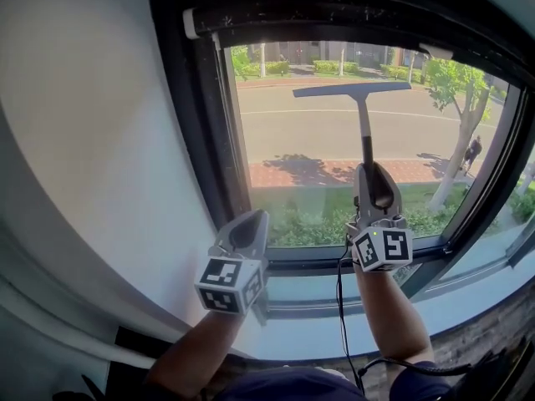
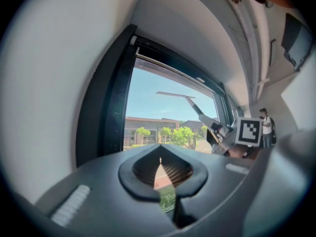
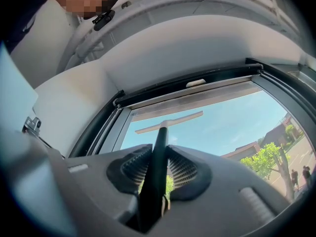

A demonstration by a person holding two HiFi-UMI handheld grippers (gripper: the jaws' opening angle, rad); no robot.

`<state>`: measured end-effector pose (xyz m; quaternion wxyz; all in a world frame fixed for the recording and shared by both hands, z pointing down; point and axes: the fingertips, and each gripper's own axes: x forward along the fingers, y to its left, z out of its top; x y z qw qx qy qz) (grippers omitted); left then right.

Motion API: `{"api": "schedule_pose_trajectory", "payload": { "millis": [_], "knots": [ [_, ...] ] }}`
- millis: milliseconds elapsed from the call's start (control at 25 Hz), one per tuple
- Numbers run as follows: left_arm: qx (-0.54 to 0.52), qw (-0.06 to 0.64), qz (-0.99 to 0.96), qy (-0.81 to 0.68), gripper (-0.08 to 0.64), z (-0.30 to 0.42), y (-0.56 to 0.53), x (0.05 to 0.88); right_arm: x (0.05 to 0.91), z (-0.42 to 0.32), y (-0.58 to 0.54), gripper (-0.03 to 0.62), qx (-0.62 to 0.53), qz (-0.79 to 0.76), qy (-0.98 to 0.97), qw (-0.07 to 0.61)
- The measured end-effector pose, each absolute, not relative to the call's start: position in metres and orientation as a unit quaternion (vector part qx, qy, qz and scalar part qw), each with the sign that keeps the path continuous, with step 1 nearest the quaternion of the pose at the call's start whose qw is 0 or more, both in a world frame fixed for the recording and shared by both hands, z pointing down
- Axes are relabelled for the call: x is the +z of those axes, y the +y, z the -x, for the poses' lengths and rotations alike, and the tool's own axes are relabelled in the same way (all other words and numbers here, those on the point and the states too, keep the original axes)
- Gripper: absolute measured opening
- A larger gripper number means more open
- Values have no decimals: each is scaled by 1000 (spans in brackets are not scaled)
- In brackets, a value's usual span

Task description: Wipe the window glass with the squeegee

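The squeegee point(image 1: 361, 107) stands upright against the window glass point(image 1: 292, 140), its blade level near the top of the pane. My right gripper point(image 1: 374, 186) is shut on the squeegee's dark handle point(image 3: 157, 167), and the blade point(image 3: 170, 122) shows beyond the ribbed pads against the sky. My left gripper point(image 1: 251, 224) hangs lower left by the bottom corner of the dark window frame point(image 1: 201, 124), shut and empty. In the left gripper view its jaws point(image 2: 160, 159) hold nothing, and the squeegee point(image 2: 180, 97) and right gripper point(image 2: 219, 132) appear to the right.
A white wall point(image 1: 92, 140) lies left of the frame and a pale sill point(image 1: 334, 337) runs below it. A black cable point(image 1: 341, 299) hangs from the right gripper. A person point(image 2: 266, 127) stands in the room to the right. Street and trees lie outside.
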<state>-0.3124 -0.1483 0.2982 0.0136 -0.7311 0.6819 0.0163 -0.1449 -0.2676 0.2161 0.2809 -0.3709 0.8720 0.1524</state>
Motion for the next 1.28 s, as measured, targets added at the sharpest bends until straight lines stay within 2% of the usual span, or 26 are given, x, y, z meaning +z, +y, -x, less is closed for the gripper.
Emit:
{"api": "schedule_pose_trajectory", "payload": {
  "millis": [1280],
  "knots": [
    [-19,-19,719,695,5,319,-130,338,328,137,-252,103,69,387,886,244]
  ]
}}
